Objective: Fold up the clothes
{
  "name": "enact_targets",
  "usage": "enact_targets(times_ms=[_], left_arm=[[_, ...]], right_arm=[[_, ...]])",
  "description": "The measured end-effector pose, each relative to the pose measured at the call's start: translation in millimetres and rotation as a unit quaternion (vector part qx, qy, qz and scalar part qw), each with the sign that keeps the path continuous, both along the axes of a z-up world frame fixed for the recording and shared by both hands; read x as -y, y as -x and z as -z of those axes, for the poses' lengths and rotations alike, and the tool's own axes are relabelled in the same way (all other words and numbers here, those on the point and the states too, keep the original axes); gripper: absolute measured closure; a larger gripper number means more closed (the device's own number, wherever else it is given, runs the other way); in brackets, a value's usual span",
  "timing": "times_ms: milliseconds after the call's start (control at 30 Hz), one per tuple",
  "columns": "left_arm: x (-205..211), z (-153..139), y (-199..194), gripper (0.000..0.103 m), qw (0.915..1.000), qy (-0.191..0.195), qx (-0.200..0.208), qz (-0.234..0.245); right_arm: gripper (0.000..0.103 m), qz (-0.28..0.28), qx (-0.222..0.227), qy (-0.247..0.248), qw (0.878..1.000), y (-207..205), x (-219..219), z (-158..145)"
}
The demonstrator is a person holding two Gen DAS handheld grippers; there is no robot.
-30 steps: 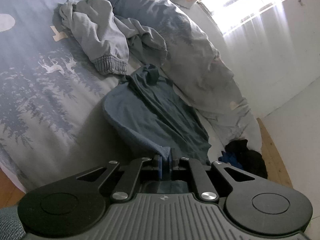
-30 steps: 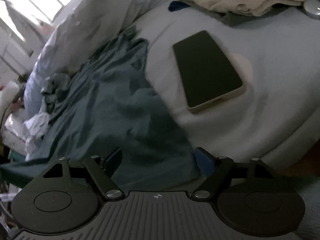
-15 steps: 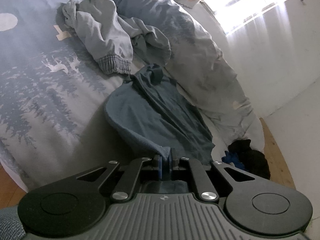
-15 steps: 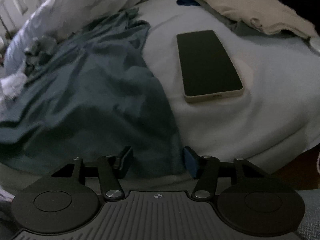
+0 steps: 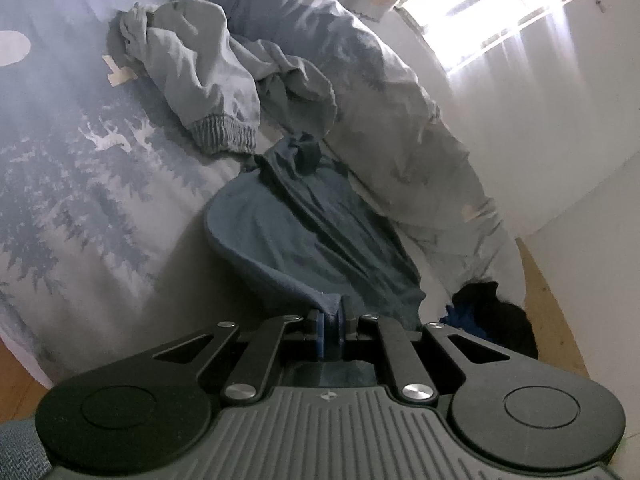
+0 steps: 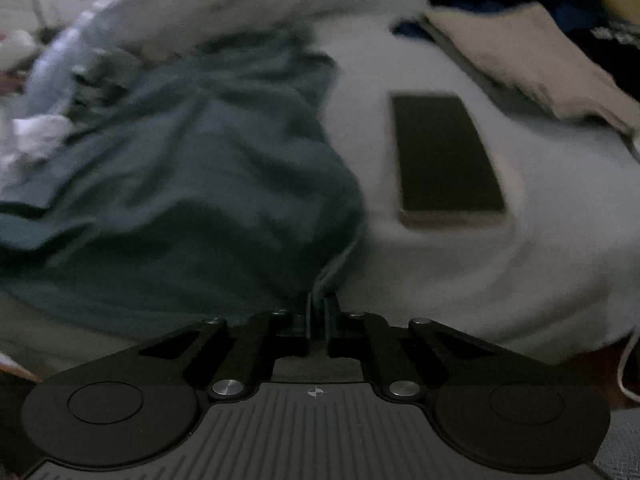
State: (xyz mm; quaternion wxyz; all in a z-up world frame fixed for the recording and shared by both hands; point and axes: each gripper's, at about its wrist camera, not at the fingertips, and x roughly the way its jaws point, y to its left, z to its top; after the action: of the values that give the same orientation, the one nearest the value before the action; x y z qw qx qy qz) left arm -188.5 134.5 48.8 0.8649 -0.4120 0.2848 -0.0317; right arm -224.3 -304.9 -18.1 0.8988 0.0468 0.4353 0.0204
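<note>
Left gripper (image 5: 330, 330): nearest the camera, its jaws are pinched tight on a near edge of the dark blue garment (image 5: 296, 236).
Right gripper (image 6: 319, 320): also clamped, with a thin fold of the same garment's edge (image 6: 336, 256) caught between its jaws.
Dark blue garment: lies creased and spread on the bed (image 5: 80, 184), running away from both grippers toward the rumpled duvet (image 5: 384, 92).
Phone (image 6: 444, 156): flat on the sheet just beside the garment's right edge.
Farther off: crumpled grey trousers (image 5: 200, 76) on the left, a beige folded item (image 6: 532, 60) past the phone.
Doing it well: judging by the two grips, a lift or pull is under way. Keep both pinches firm, raise the edge evenly so the cloth hangs smooth, and steer it away from the phone so the phone isn't dragged.
</note>
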Motion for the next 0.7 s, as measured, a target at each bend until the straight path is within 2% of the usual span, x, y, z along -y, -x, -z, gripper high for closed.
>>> enact_targets(times_ms=[400,500,700], left_arm=[[-4.7,-24.2,12.9,0.094,0.9992,0.012,0.037,-0.004],[-2.5,-32.7,17.7,0.094,0.9983,0.015,0.054,0.017],[1.0,-42.3,36.1,0.094,0.9972,0.014,0.072,0.018]], right_arm=[[0.096,-0.061,0.064,0.084,0.992,17.6,-6.1,-52.4],[0.096,-0.078,0.064,0.13,0.986,21.2,3.5,-68.2],[0.096,-0.125,0.077,0.193,0.97,40.4,5.8,-98.6]])
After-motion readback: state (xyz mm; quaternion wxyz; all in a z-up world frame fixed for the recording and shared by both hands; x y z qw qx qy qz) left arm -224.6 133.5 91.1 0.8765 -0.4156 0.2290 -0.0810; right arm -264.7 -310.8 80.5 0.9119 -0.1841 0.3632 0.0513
